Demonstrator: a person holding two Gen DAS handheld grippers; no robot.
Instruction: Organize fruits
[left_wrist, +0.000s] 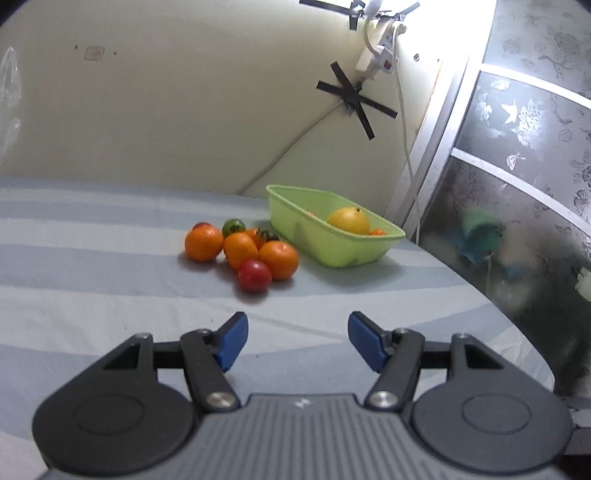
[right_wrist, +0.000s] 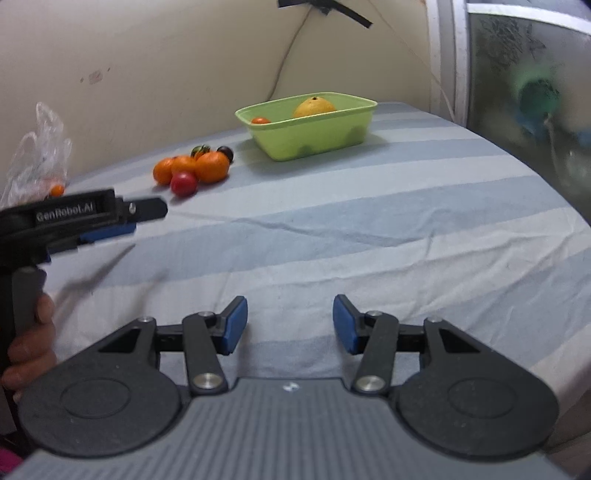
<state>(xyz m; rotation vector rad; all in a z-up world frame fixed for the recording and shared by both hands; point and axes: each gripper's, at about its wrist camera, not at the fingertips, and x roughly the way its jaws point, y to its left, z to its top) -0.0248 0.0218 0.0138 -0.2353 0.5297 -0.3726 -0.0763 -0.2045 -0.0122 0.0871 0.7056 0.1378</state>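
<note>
A pile of fruit lies on the striped blue sheet: three oranges (left_wrist: 242, 249) (right_wrist: 211, 166), a red tomato (left_wrist: 254, 275) (right_wrist: 183, 183), and small green and dark tomatoes (left_wrist: 233, 227) behind. A green plastic basket (left_wrist: 334, 251) (right_wrist: 314, 138) stands to the right of the pile, holding a yellow fruit (left_wrist: 349, 220) (right_wrist: 314, 107) and a small orange tomato (right_wrist: 260, 120). My left gripper (left_wrist: 297, 341) is open and empty, short of the pile; it also shows from the side in the right wrist view (right_wrist: 122, 221). My right gripper (right_wrist: 290, 323) is open and empty, well short of the fruit.
A clear plastic bag (right_wrist: 37, 162) with a small orange fruit lies at the far left by the wall. A patterned glass door (left_wrist: 517, 184) stands on the right beyond the bed edge. A cable (left_wrist: 404, 140) hangs down the wall behind the basket.
</note>
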